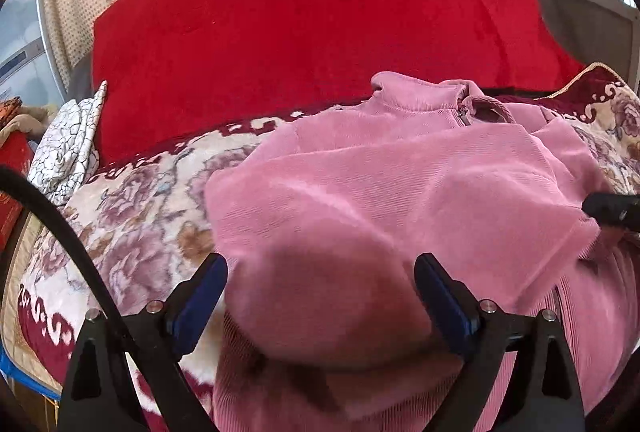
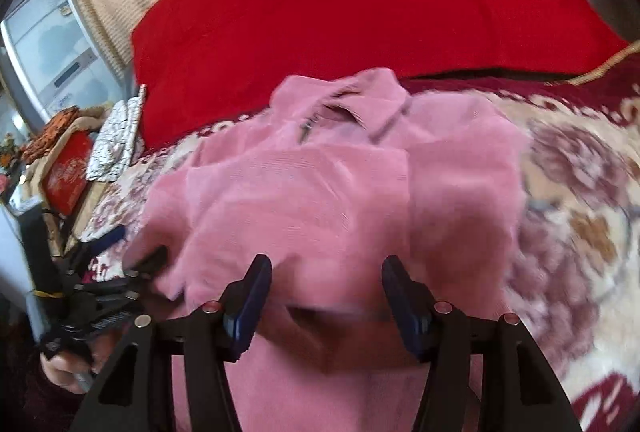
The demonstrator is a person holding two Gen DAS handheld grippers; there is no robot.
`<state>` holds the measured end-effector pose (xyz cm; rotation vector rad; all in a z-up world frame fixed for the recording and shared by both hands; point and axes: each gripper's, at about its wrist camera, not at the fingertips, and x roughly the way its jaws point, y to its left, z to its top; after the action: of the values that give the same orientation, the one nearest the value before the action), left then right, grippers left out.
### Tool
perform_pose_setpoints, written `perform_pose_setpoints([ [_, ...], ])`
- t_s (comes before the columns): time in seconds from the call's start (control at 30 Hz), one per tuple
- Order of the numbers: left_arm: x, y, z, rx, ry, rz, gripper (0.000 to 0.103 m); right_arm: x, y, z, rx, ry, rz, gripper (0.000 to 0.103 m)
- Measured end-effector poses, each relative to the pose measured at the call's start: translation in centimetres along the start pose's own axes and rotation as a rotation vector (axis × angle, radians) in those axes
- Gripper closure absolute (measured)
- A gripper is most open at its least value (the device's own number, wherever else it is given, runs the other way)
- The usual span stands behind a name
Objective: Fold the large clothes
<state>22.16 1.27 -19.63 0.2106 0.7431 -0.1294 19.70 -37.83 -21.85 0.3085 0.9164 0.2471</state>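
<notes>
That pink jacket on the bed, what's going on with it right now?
A person is folding a pink jacket on a flowered blanket, with a claw in each hand. The jacket lies partly folded, its collar toward a red cover at the far side. The left claw is open above the near part of the jacket and grips nothing. The right claw is also open over the fabric, its fingers not pressing on it. Neither is holding the jacket at this moment.
</notes>
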Motion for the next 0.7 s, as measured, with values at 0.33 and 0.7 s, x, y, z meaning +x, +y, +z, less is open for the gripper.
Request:
perform_pose_setpoints([
  [0.33, 0.5, -0.5, -0.6, 0.028, 0.03, 0.045, 0.008, -0.7, 0.2, -0.2, 0.0, -0.026, -0.056, 0.042],
  [0.7, 2.6, 2.1, 0.0, -0.119, 0.119, 0.044, 0.008, -0.6, -4.7, 0.5, 0.16, -0.019, -0.061, 0.043],
])
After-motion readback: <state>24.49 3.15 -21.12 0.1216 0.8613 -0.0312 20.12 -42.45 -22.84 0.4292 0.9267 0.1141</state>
